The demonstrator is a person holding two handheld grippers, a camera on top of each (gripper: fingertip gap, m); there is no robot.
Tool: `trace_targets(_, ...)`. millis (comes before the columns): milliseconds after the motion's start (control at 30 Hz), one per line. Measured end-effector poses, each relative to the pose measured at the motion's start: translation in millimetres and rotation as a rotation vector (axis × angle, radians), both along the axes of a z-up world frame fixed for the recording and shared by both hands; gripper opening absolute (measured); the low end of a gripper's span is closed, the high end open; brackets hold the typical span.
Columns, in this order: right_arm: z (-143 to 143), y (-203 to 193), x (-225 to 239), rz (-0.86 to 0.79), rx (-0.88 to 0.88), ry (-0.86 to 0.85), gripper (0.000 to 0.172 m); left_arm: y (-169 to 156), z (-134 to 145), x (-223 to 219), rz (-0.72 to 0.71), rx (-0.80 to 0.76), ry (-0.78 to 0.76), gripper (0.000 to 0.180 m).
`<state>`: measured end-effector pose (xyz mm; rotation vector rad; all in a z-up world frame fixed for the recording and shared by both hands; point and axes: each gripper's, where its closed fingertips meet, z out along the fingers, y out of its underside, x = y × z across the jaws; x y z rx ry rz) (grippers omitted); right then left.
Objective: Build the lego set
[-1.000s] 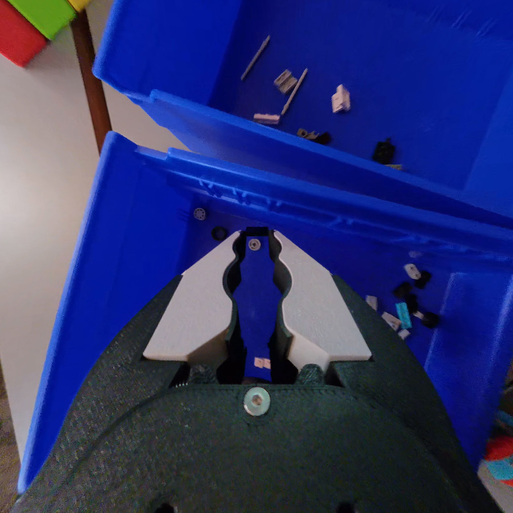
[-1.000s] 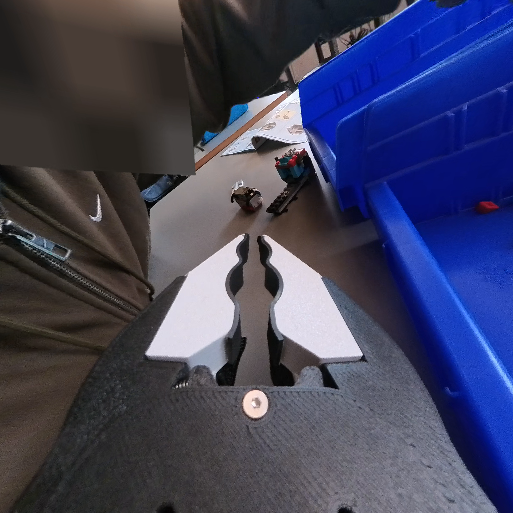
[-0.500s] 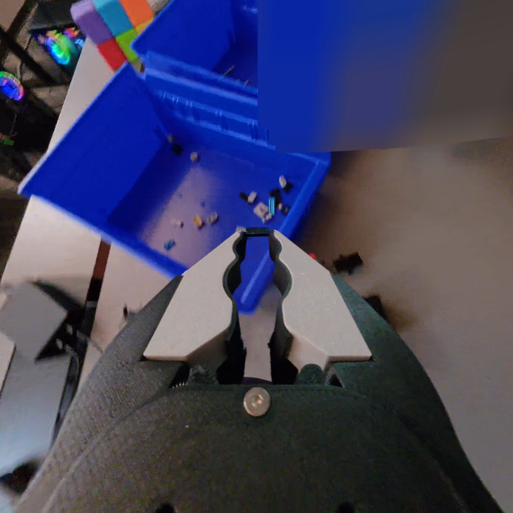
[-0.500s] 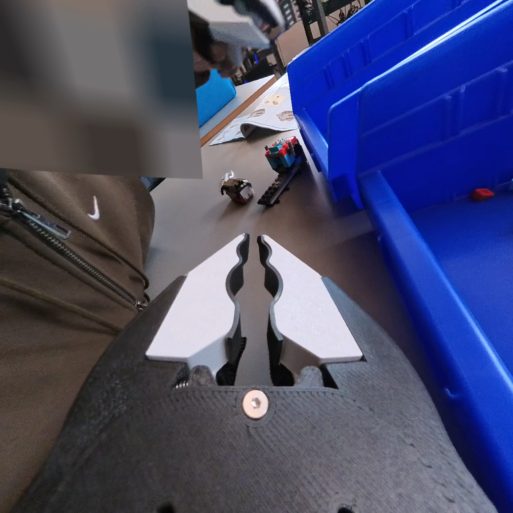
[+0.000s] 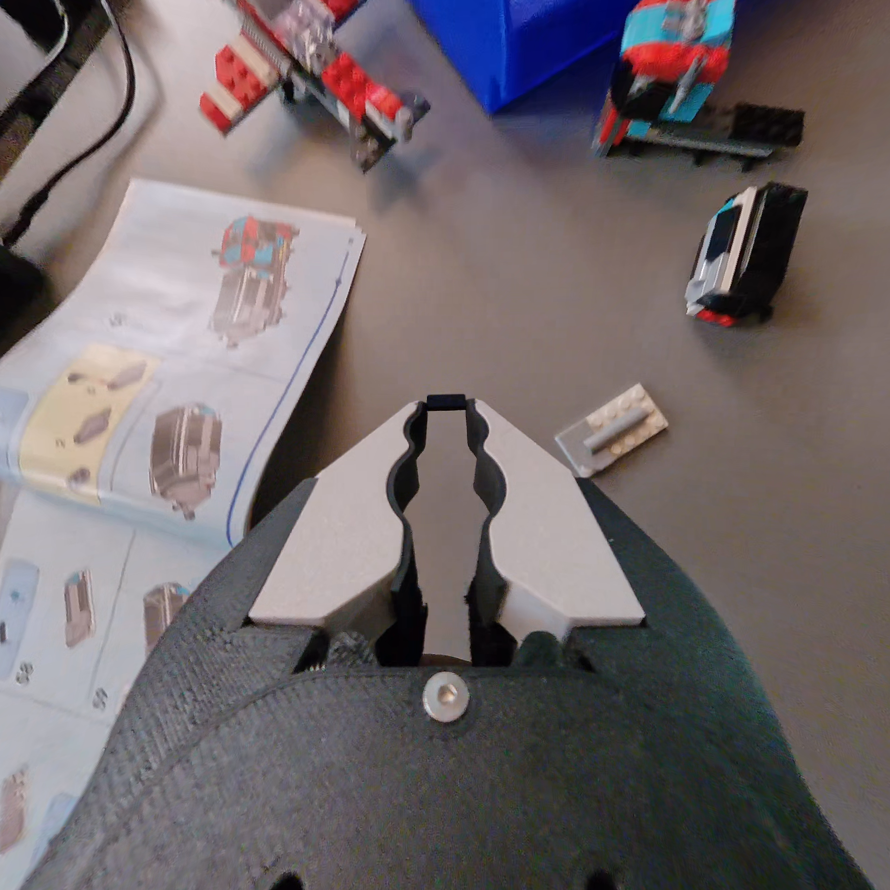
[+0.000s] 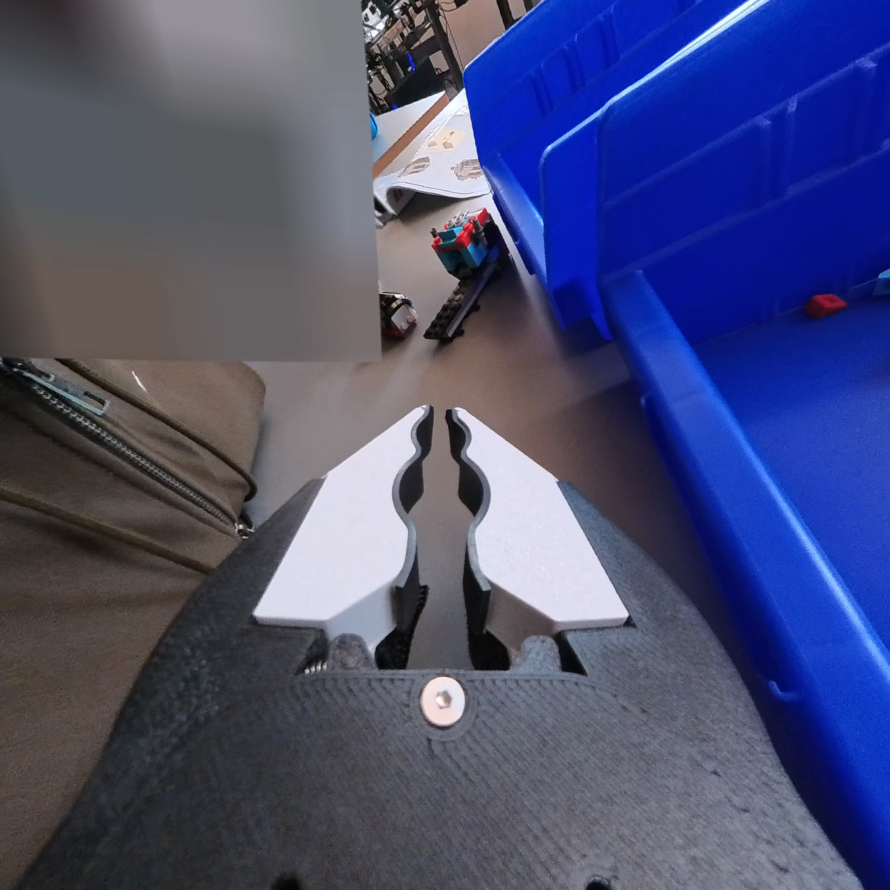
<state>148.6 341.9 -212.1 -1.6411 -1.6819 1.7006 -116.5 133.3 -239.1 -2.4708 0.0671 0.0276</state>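
Left gripper (image 5: pixel 446 403): pinches a small black piece (image 5: pixel 446 401) at the very tips, a pad pressed on each end of it; held above the table (image 5: pixel 505 289).
Right gripper (image 6: pixel 437 414): fingertips close together with a narrow slit of table showing between them; nothing in the grasp.
Black piece: spans the gap between the left fingertips, clear of the table surface.
Grey plate (image 5: pixel 611 430): flat on the table just right of the left fingers, a grey bar lying along its studs.
Booklet (image 5: pixel 168 361): open on the table left of the left gripper, pages showing build drawings.
Black-and-white block model (image 5: pixel 741 255): on the table, ahead and right of the left gripper.
Red-and-teal model (image 5: pixel 674 67): farther off on a black plate, beside a bin corner (image 5: pixel 505 48).
Red-and-grey model (image 5: pixel 308 77): ahead to the left, blurred.
Bins (image 6: pixel 722 192): blue, right of the right gripper; a red piece (image 6: pixel 824 305) lies in the near one.
Jacket (image 6: pixel 96 481): brown, zipped, left of the right gripper.
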Motion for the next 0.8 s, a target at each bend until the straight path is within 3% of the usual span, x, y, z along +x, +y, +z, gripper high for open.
trace_targets(267,-0.4,-0.2,-0.2,0.001,-0.001,-0.003,0.007,-36.7,-17.6,0.4,0.098,-0.033,-0.028,0.017)
trace_targets(467,0.3,0.0,0.1,0.002,-0.004,0.001,0.007,-42.2,-31.1,7.7,0.092,-0.068,-0.042,0.018)
trace_targets(800,-1.7,1.7,-1.1,-0.005,-0.012,-0.015,0.006,-42.0,-30.7,17.0,0.077,-0.037,-0.081,0.017)
